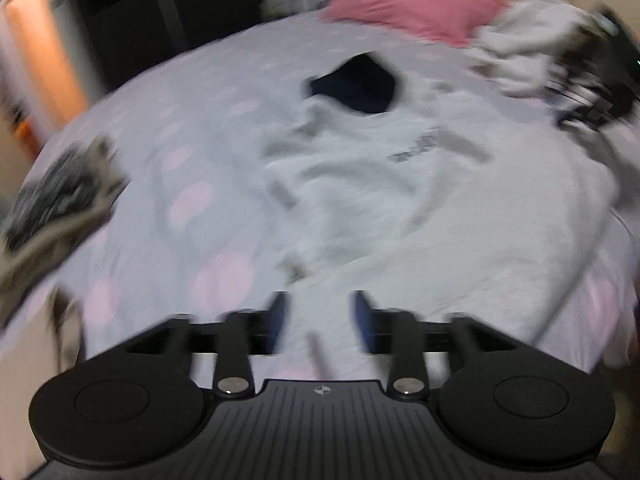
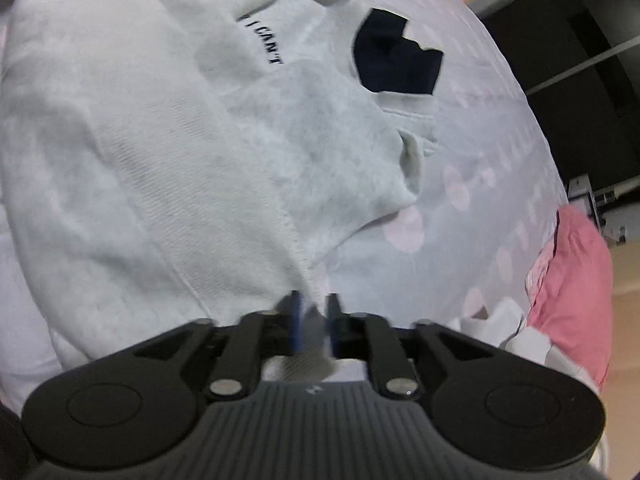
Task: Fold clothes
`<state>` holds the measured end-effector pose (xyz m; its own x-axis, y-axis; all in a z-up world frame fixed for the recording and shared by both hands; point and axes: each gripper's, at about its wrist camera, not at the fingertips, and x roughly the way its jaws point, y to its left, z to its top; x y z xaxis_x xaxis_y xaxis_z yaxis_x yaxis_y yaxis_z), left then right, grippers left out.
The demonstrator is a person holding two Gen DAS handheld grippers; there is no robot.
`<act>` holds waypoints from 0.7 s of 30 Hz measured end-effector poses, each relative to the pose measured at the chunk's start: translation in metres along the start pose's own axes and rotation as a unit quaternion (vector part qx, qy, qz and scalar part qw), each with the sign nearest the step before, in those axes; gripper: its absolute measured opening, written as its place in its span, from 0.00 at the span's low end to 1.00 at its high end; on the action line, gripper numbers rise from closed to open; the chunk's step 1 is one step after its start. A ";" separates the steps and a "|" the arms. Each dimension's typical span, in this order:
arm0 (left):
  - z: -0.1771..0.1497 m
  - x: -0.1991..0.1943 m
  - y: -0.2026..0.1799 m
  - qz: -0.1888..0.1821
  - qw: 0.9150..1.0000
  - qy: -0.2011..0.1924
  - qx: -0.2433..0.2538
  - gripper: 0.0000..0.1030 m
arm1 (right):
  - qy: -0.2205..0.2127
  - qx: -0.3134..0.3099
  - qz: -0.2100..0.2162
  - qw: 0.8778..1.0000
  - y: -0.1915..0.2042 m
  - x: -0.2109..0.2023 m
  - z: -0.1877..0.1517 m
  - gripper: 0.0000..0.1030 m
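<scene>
- White sweatshirt (image 2: pixel 168 128) lies spread and rumpled on the bed (image 1: pixel 168 128), on the polka-dot cover, taking up the middle of the bed and reaching its near edge in the left wrist view. Black lettering (image 2: pixel 264 46) shows on its chest; one part is lapped over the body, so it is neither flat nor squarely folded.
- A dark navy piece (image 2: pixel 394 58) sits at the sweatshirt's far end, towards the pink pillow (image 1: pixel 404 6). Whether lining or a separate garment: cannot tell.
- Right gripper (image 2: pixel 314 322): jaws nearly together, pinching a stitched white edge of the sweatshirt between the blue pads. Cloth fans away forward and to the left of it.
- Left gripper (image 1: pixel 318 320): jaws parted, nothing between them, hanging above the near edge of the sweatshirt; view badly motion-blurred.
- Key relation: garment's long axis runs away from the left gripper towards the pillow. The right holds one edge; the left is free for the opposite one.
- Other clothes (image 1: pixel 532 52) piled at the far right corner; patterned cloth (image 1: pixel 60 196) at the left edge.
</scene>
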<state>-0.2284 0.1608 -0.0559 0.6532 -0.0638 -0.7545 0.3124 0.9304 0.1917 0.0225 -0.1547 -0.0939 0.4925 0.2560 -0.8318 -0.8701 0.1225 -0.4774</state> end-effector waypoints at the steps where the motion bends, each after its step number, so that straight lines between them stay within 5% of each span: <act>1: 0.001 0.000 -0.008 -0.010 1.000 -0.009 0.025 0.55 | -0.014 0.011 0.012 1.000 -0.003 -0.005 -0.001 0.39; 6: 0.010 0.016 -0.045 -0.070 0.987 -0.013 0.143 0.55 | -0.073 0.042 0.057 0.995 -0.011 -0.033 -0.004 0.45; 15: 0.041 0.068 -0.042 -0.191 0.973 0.029 0.126 0.51 | -0.064 -0.009 0.129 0.990 0.004 -0.022 0.016 0.46; 21: 0.061 0.102 -0.041 -0.270 0.954 0.057 0.114 0.51 | -0.085 -0.002 0.231 0.969 0.001 -0.017 0.049 0.48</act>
<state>-0.1321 0.0944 -0.1021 0.2793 -0.4599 -0.8429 0.7321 0.6700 -0.1229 0.0122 -0.1117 -0.0658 0.0398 0.4365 -0.8988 -0.9967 -0.0462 -0.0665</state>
